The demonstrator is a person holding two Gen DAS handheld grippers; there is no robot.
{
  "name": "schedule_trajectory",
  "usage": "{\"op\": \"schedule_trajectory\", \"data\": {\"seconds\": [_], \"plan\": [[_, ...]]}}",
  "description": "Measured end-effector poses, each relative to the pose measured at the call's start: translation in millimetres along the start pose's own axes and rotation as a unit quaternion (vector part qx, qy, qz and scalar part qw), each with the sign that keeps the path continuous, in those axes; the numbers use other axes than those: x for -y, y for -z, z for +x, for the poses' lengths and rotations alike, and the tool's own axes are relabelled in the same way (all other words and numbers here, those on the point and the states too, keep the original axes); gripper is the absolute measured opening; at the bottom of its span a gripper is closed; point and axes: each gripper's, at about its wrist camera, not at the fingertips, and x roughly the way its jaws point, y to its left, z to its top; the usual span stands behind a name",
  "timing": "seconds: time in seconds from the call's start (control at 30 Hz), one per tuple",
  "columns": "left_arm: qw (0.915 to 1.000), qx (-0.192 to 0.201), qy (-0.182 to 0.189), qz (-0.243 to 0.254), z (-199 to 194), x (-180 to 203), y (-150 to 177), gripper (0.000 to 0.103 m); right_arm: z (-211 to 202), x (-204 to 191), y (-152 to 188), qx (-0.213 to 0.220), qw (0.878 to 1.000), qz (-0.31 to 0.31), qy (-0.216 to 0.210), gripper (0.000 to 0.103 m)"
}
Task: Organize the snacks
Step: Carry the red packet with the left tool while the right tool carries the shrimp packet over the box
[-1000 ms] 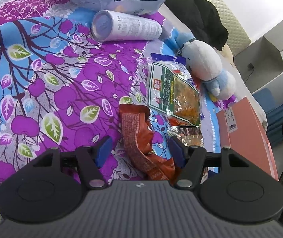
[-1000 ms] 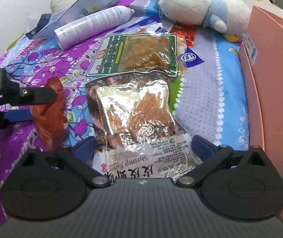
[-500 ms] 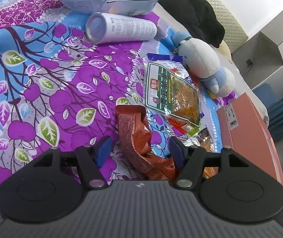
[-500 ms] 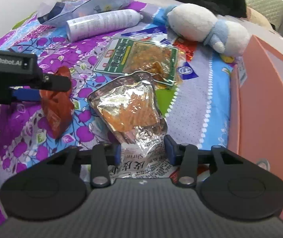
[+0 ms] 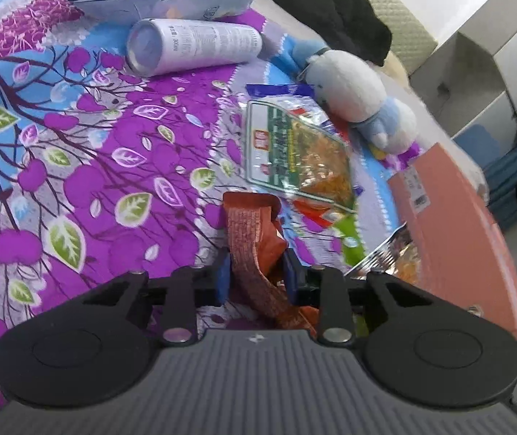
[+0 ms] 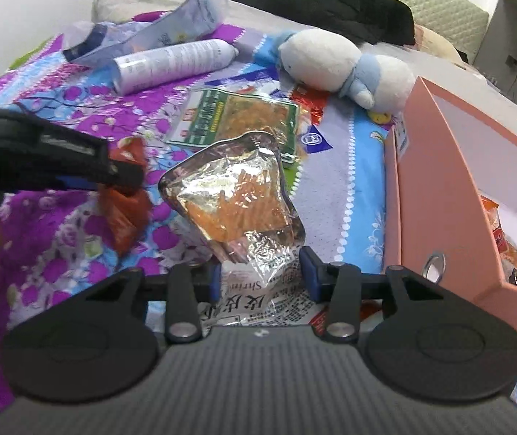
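Both hand-held grippers have closed: left (image 5: 255, 275) on orange wrapper (image 5: 255, 250), right (image 6: 261, 278) on foil packet (image 6: 236, 199).

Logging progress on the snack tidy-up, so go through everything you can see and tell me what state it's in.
Left gripper: shut on orange-red packet, lifted.
Right gripper: shut on foil shrimp-snack bag, lifted.
Green packet: lying flat.
Pink box: open, snacks inside.
White spray can: on its side.
Plush toy: lying down.
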Motion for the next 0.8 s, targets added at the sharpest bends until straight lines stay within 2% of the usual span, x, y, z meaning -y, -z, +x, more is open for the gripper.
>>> {"op": "schedule_trajectory", "data": {"seconds": [0.1,0.2,0.37,0.47,0.57,0.8], "plan": [[0.9998,0.007,-0.014,0.011,-4.4,2.4,2.4,0.032,-4.9,4.1,4.5,-0.006,1.0,0.021,-0.009,0.045],[1.0,0.009,0.0,0.002,-13.0,1.5,4.2,0.031,-12.1,8.9,9.8,-0.008,0.999,0.04,-0.012,0.045],[0.9998,0.019,-0.001,-0.001,-36.0,4.9,8.7,0.028,-29.5,17.0,15.7,0.0,0.997,0.07,-0.016,0.045],[0.9997,0.022,-0.011,-0.001,-55.9,10.0,12.6,0.028,-41.8,18.5,17.7,0.006,0.996,0.081,-0.022,0.045],[0.9987,0.039,-0.018,0.026,-86.7,23.5,12.7,0.028,-57.7,17.9,16.3,-0.001,0.996,0.09,-0.018,0.045],[0.9961,0.066,-0.021,0.055,-139.6,55.0,8.0,0.027,-106.4,24.2,3.1,0.035,0.993,0.101,-0.041,0.045]]}}
